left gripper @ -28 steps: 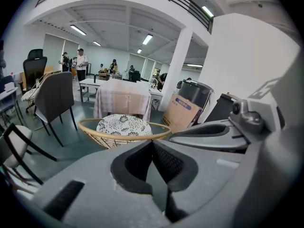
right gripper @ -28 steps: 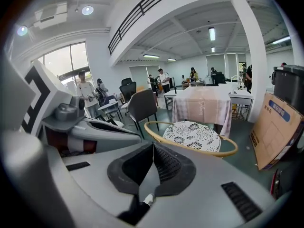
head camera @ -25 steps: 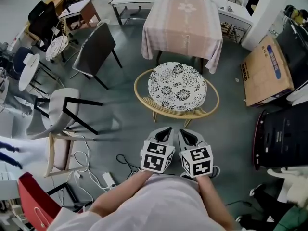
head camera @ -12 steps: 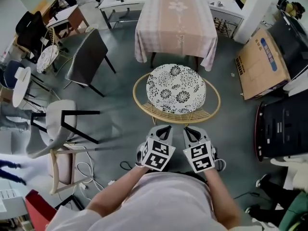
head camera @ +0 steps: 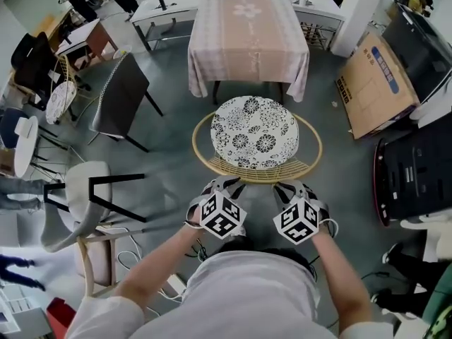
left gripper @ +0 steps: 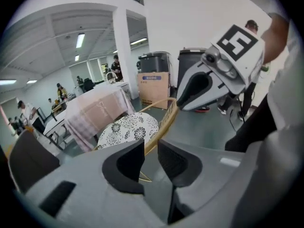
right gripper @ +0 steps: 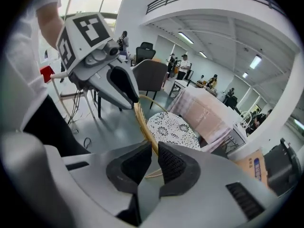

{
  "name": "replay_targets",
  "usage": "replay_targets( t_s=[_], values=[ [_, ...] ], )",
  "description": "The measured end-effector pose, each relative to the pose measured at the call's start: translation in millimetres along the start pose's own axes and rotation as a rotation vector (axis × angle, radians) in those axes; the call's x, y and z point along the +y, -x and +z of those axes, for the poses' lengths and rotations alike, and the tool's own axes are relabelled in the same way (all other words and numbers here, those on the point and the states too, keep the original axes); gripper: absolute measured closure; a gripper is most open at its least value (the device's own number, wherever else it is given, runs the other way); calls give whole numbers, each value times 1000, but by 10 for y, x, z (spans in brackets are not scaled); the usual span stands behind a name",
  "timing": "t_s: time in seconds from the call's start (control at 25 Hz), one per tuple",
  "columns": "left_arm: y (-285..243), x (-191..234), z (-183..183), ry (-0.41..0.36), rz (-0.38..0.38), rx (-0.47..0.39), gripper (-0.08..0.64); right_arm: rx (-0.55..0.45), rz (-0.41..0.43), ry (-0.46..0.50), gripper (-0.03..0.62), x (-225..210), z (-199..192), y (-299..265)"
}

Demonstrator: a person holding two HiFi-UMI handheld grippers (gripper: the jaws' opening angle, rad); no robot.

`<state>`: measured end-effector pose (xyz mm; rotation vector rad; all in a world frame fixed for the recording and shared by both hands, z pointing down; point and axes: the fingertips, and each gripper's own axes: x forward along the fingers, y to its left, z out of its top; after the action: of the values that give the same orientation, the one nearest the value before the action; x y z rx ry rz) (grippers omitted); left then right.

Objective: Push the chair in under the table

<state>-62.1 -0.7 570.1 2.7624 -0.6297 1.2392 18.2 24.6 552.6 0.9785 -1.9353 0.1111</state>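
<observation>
The chair (head camera: 256,133) is standing in front of the near edge of the tabletop (head camera: 247,27). Its patterned seat is lying fully outside that edge, with only its front coming close to the hanging cloth (head camera: 212,69). The left gripper (head camera: 220,187) and right gripper (head camera: 293,189) are each pinching the chair's curved back rail (head camera: 254,176), jaws closed onto the cane, one on each side of its middle. Judging from this, the grasp is done and the push itself is barely beginning; the whole seat has yet to go under the near edge.
</observation>
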Motion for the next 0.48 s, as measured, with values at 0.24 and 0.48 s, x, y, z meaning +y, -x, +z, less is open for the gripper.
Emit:
replay_targets(
  t_s=[0.24,0.48],
  values=[
    [-136,-2,-107,-299,-59,77,440,89,22,167,584,-28,-140,-136],
    [-161,50,-106,-428,-59,109,425,130,32,324,542,38,-153,-168]
  ],
)
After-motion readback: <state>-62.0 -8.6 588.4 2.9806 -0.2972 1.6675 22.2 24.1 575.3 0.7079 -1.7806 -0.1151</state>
